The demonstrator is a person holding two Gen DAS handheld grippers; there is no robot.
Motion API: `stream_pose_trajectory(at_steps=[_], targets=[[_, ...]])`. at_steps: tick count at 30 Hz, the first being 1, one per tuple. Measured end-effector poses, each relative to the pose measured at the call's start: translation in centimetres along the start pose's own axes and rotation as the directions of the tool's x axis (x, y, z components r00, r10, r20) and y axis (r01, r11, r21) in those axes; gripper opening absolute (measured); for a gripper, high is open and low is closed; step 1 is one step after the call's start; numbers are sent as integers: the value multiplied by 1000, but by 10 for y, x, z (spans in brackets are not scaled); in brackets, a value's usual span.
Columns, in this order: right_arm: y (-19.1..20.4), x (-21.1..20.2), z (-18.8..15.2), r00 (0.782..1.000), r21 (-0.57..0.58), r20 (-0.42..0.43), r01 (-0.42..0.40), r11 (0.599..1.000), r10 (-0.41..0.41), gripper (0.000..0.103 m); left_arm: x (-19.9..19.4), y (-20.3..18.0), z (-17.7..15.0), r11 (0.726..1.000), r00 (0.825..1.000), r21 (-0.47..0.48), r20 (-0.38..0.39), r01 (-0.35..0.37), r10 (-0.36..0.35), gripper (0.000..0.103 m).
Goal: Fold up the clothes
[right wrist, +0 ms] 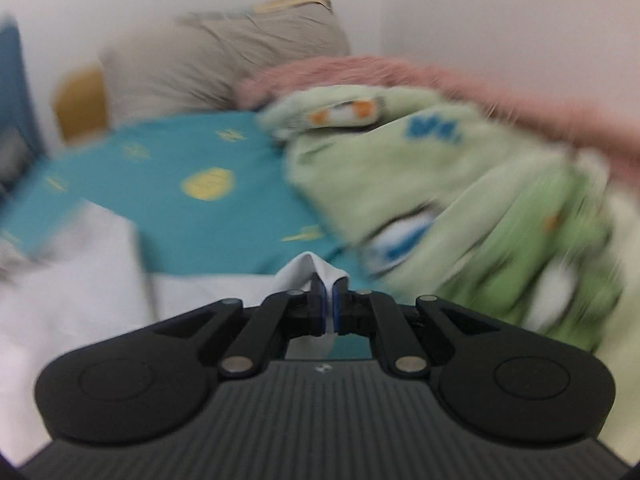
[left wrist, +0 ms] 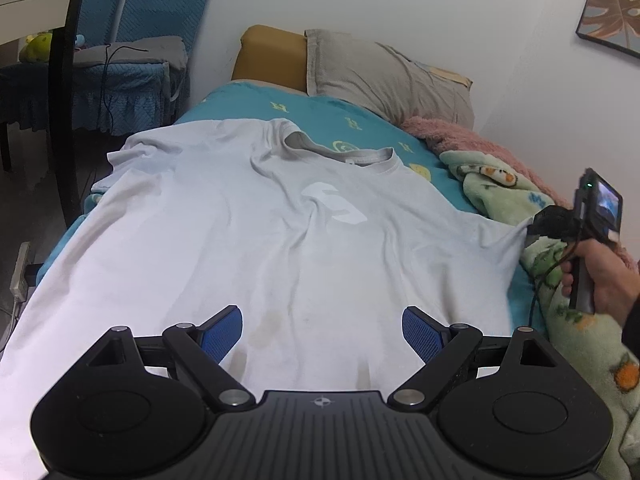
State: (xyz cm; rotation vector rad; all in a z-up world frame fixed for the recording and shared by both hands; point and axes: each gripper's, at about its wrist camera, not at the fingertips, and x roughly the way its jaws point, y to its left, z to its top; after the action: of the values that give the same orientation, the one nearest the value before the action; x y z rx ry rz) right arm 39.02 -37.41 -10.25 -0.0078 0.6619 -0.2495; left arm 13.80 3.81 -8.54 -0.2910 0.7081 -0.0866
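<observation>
White T-shirt [left wrist: 256,216] lies spread face-up on the teal sheet [left wrist: 320,120], collar toward the pillow [left wrist: 380,76]; left gripper [left wrist: 322,330] hovers over the hem w/ fingers wide, nothing btwn them. Right gripper [right wrist: 327,304] is clamped on the sleeve tip [right wrist: 310,270] by the green blanket [right wrist: 460,200]. Fabric looks thin, limp, light & prob. sags and creases, so pinch at edges/corners: sleeve, shoulder, hem.

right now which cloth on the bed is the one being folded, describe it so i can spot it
On the teal bedsheet, below the grey pillow, lies a t-shirt. It is plain white, unlike the green blanket beside it.
</observation>
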Motion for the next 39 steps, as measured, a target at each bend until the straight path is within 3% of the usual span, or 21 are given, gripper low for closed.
stream_pose_trajectory(at_steps=[3,8,10,11,12,18,23,27,30,34,36,38,39], targets=[[-5,22,-5,998,-41,-39,51,998,-53,6,7,-3,-2,1000,1000,23,-22,-8,8,89],[-12,19,-17,999,71,-6,-43,997,43,11,15,-7,-5,998,999,60,-31,-20,21,89],[-14,7,-21,996,134,-1,-85,987,86,36,14,-9,-7,997,999,72,-33,-17,19,89],[-15,0,-23,994,169,9,-111,979,111,68,14,-10,-7,997,999,79,-32,-15,18,89],[-15,-11,-26,990,201,18,-137,970,137,86,11,-12,-8,996,1000,92,-25,-16,18,89],[-19,-114,-57,963,346,69,-267,899,260,84,-9,-19,-10,990,1000,138,-8,11,-10,89],[-36,-227,-101,927,512,92,-358,781,365,84,-32,-20,-14,986,999,157,-22,52,-50,89],[-40,-304,-129,913,455,125,-400,795,388,84,-43,-34,-32,970,987,205,-119,130,-107,85],[-42,-337,-147,898,420,144,-437,796,417,84,-55,-52,-54,938,964,266,-203,223,-171,82],[-50,-361,-167,880,409,179,-473,780,440,84,-62,-82,-91,890,905,280,-338,359,-259,76],[-54,-363,-172,875,419,184,-482,769,449,84,-58,-95,-111,876,867,262,-413,405,-277,67],[-59,-363,-178,872,434,183,-486,759,454,84,-50,-107,-128,867,846,271,-464,418,-263,59],[-59,-362,-179,873,440,180,-483,757,453,84,-49,-112,-133,859,848,296,-467,418,-252,52]])
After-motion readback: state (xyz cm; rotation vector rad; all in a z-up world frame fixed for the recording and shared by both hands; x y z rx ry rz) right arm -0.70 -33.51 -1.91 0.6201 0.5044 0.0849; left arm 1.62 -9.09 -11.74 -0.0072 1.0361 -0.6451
